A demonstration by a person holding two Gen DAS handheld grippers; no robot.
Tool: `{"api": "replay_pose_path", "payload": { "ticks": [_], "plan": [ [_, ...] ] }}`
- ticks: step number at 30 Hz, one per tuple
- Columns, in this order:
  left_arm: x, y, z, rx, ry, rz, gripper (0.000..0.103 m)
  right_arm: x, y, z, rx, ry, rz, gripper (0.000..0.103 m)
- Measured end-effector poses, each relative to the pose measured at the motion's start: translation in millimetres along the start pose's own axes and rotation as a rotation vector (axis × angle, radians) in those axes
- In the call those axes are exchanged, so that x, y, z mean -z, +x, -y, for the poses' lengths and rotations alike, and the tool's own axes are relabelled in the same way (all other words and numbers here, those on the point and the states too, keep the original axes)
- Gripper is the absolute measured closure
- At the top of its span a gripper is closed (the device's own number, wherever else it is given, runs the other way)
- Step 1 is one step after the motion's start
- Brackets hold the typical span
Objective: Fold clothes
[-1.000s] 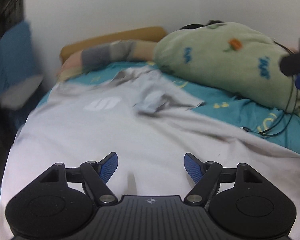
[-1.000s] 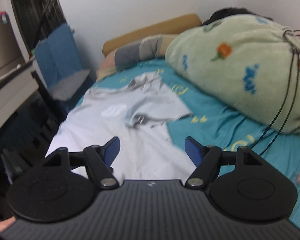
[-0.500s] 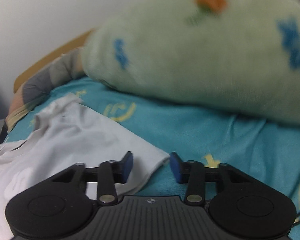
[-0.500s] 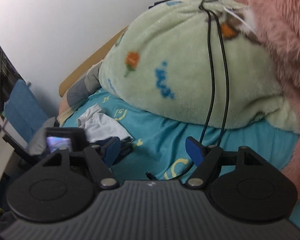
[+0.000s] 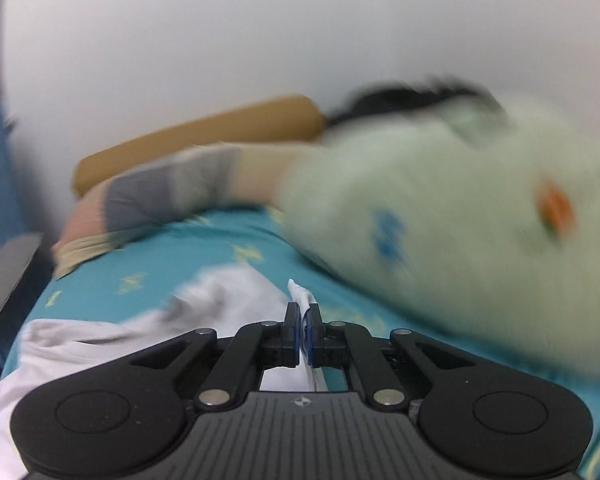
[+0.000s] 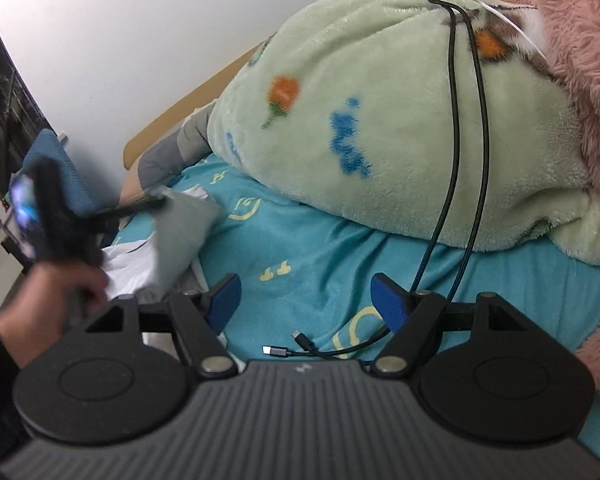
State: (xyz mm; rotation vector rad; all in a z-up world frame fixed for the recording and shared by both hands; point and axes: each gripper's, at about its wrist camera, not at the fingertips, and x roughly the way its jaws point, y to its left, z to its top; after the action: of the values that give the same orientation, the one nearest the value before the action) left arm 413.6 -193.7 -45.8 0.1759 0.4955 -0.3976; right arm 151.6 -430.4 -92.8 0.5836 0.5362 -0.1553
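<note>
My left gripper tilts downward, jaws pinching the white T-shirt's corner, which pokes up ahead. My right gripper angles down, spread and empty.

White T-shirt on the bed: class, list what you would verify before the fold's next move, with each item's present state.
1. Left gripper jaws shut on the white T-shirt edge: ok.
2. Right gripper jaws open, nothing between them: ok.
3. Shirt lying flat: not ok, bunched.
4. Black cables clear of the right gripper: not ok, they trail beside it.
5. Teal sheet free for the fold: cannot tell.
</note>
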Motion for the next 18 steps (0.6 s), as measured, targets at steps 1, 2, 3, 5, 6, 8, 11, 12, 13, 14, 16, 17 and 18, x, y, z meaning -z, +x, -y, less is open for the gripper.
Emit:
{"api": "replay_pose_path", "payload": {
  "ticks": [1,2,3,5,6,8,11,12,13,14,16,17,18],
  "plan": [
    [-14.5,-2.6,-20.1,-0.012,-0.063,0.009,0.1,-1.2,0.7,-0.8,0.002,-0.005,-0.003,0.028],
    [-25.8,-3.5,-40.3,-0.037,-0.129,0.014,0.1,-1.6,1.2,-2.2,0.005,-0.011,-0.005,0.028],
    [-35.4,-3.6,-60.4,-0.068,-0.198,0.017,0.1,-1.9,2.0,-4.8,0.008,-0.019,-0.004,0.028],
    [-49.9,-2.2,-98.4,-0.139,-0.321,0.021,0.1,-1.9,3.0,-9.7,0.015,-0.044,-0.005,0.028],
    [-52.3,0.1,-115.1,-0.185,-0.37,0.02,0.1,-1.7,3.6,-11.9,0.016,-0.054,-0.007,0.028],
    [-47.1,9.3,-142.4,-0.295,-0.416,0.001,0.1,-0.9,4.1,-15.4,0.011,-0.07,-0.013,0.028],
    [-19.0,39.9,-175.1,-0.379,-0.423,-0.116,0.099,1.5,2.7,-15.6,0.008,-0.088,-0.016,0.029],
    [-8.8,46.7,-184.9,-0.365,-0.451,-0.149,0.091,1.8,2.7,-15.0,0.003,-0.091,-0.016,0.029],
    [-0.4,47.1,-189.7,-0.36,-0.487,-0.152,0.083,2.0,2.7,-14.1,-0.003,-0.091,-0.015,0.029],
    [7.0,45.2,-192.2,-0.364,-0.522,-0.143,0.077,2.3,3.2,-13.4,-0.003,-0.091,-0.017,0.029],
    [12.5,38.5,-187.5,-0.348,-0.539,-0.128,0.057,0.7,1.7,-13.3,-0.016,-0.084,-0.015,0.029],
    [12.3,33.5,-181.2,-0.339,-0.526,-0.129,0.057,-0.4,0.7,-13.5,-0.028,-0.082,-0.011,0.029],
    [11.8,26.0,-173.2,-0.324,-0.512,-0.133,0.057,-1.5,-0.3,-13.9,-0.042,-0.081,-0.008,0.029]
  ]
}}
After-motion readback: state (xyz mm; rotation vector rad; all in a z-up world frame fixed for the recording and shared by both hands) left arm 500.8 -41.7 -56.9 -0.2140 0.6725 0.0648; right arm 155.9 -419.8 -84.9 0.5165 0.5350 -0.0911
